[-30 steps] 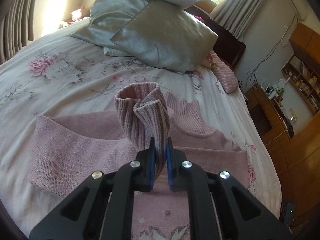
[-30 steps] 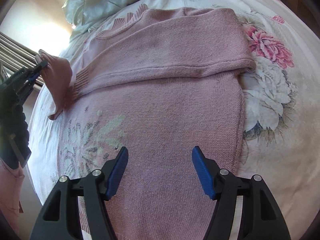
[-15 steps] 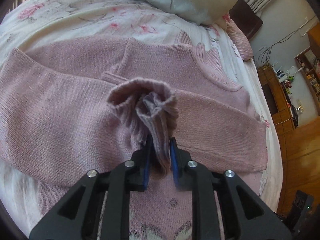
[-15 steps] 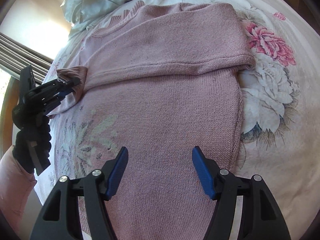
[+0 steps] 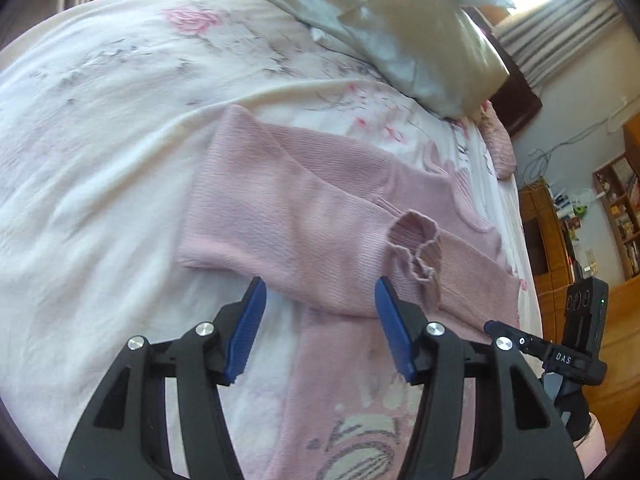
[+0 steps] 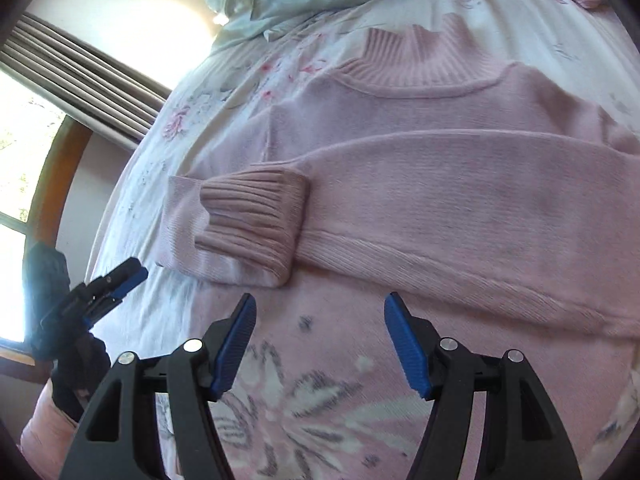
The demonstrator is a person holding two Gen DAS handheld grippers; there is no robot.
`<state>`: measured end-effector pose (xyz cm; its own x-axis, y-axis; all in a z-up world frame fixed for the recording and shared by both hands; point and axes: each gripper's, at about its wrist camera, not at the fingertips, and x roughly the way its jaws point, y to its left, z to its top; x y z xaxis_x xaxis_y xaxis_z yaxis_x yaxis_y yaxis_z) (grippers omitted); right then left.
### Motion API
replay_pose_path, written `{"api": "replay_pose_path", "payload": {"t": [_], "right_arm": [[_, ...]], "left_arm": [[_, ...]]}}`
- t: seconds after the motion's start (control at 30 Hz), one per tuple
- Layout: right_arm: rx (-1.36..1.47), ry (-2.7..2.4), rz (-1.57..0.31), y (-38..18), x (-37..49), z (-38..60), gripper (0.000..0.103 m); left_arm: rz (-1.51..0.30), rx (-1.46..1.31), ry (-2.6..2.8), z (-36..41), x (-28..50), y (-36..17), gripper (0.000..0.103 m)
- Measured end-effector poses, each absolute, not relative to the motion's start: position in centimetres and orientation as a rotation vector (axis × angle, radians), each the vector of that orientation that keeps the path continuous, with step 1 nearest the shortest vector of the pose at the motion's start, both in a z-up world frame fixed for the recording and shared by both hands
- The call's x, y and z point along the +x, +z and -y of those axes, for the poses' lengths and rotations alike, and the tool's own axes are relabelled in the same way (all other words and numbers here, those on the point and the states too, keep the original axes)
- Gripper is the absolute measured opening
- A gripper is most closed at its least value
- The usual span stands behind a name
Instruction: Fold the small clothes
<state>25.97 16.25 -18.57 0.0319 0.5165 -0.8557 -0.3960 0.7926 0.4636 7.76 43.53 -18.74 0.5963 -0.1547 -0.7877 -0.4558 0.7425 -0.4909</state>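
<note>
Floral bedspread (image 5: 100, 184), pink knit sweater (image 6: 460, 184) laid flat upon it.
Ribbed cuff (image 6: 252, 220) lay folded across chest; left gripper (image 5: 320, 320) and right gripper (image 6: 320, 340) both spread wide, empty.

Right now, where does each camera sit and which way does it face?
Left wrist: on the open left gripper, facing up the bed toward the pillows; the right gripper shows at right.
Right wrist: on the open right gripper, over the sweater; the left gripper and a sleeve show at left.
Shared: sweater, folded cuff, pillows.
</note>
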Motion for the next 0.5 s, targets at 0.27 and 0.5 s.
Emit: {"api": "replay_pose_path", "payload": {"t": [0.27,0.5], "right_arm": [[0.182,0.686,-1.522,-23.3,29.6,-23.3,0.058],[0.193,0.765,-1.421,-20.6,28.8,-22.8,0.017]], "left_arm": [[-0.919,-0.703,0.232,-46.1,5.7,-17.3,0.055],[-0.923,-0.66,0.211,-45.5,6.8,-17.0,0.055]]}}
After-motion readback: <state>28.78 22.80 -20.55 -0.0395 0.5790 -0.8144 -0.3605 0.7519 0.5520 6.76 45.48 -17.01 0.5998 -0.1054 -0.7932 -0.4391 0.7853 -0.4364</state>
